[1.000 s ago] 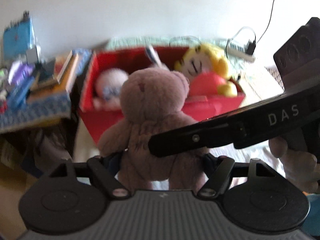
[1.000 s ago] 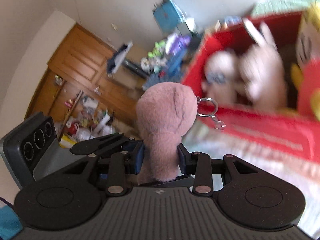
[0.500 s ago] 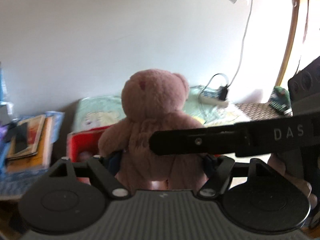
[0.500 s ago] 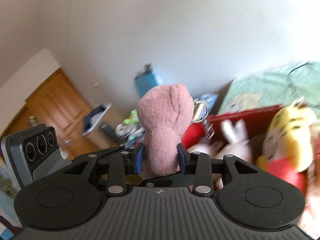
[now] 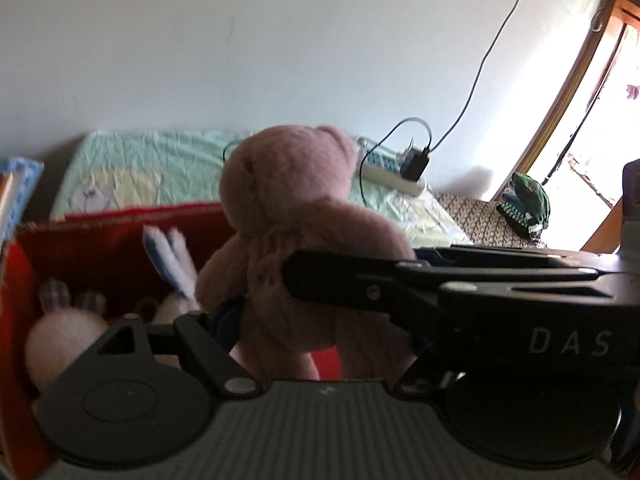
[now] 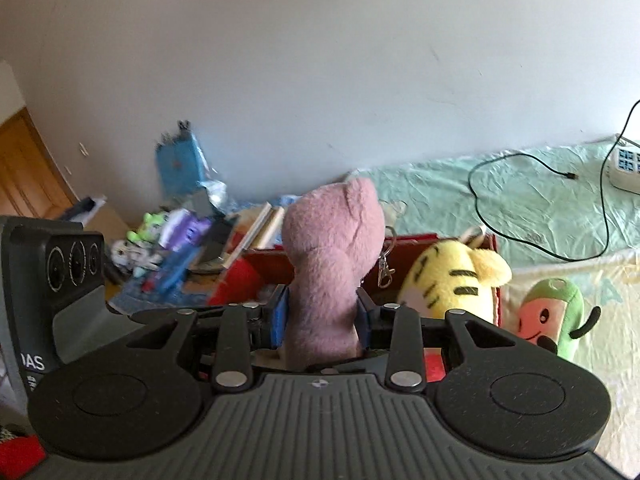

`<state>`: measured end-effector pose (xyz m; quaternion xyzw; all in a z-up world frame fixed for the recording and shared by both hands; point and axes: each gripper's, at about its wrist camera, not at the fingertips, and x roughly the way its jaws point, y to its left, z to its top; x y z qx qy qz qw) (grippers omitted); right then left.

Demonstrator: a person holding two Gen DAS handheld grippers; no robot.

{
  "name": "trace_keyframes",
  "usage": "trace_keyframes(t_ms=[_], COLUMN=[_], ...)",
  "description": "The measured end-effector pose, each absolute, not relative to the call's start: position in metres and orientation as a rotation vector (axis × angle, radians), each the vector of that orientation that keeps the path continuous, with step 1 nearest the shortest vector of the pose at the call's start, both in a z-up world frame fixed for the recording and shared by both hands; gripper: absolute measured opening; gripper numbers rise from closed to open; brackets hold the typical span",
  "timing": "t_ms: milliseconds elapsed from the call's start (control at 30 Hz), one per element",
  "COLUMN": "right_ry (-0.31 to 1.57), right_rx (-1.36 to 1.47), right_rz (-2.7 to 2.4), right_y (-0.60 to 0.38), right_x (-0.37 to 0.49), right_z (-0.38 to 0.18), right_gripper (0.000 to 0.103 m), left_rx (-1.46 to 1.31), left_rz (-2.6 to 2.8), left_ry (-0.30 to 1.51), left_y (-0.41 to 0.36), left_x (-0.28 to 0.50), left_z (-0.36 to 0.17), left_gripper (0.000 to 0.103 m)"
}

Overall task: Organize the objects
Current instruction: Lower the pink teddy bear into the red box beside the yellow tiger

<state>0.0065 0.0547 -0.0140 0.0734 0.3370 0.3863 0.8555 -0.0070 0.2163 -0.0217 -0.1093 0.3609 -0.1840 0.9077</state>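
A pink teddy bear (image 5: 288, 208) hangs upright over the open red box (image 5: 100, 240). My left gripper (image 5: 320, 332) is shut on its lower body; one blue pad shows at its left side and the other side is hidden. A black finger of the right gripper (image 5: 360, 288) crosses the bear's front from the right. In the right wrist view my right gripper (image 6: 322, 316) is shut on the bear (image 6: 332, 248), blue pads pressed on both flanks. The red box (image 6: 424, 240) lies just beyond, holding a yellow tiger plush (image 6: 452, 276). A white bunny plush (image 5: 60, 340) lies in the box.
A green and pink plush (image 6: 552, 312) lies on the bed sheet (image 6: 520, 200) right of the box. A power strip (image 5: 400, 176) with a charger and a black cable sits by the wall. Books and toy clutter (image 6: 180, 248) pile up left of the box.
Both views have dropped from the wall towards the box. The bear, held by both grippers, has turned a little in the left view and hangs over the box.
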Motion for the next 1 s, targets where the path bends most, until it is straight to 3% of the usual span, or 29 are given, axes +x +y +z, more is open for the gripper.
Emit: trace_keyframes(t_ms=[667, 1000], right_ry=[0.794, 0.807], right_rx=[0.084, 0.139], right_rz=[0.729, 0.727], right_y=[0.07, 0.063], right_x=[0.023, 0.024], right_z=[-0.05, -0.051], right_gripper=[0.035, 0.035], left_rx=[-0.143, -0.111], left_rz=[-0.295, -0.259], left_ry=[0.886, 0.914], left_y=[0.211, 0.209], left_x=[0.008, 0.011], left_z=[-0.055, -0.055], left_gripper=[0.078, 0.087])
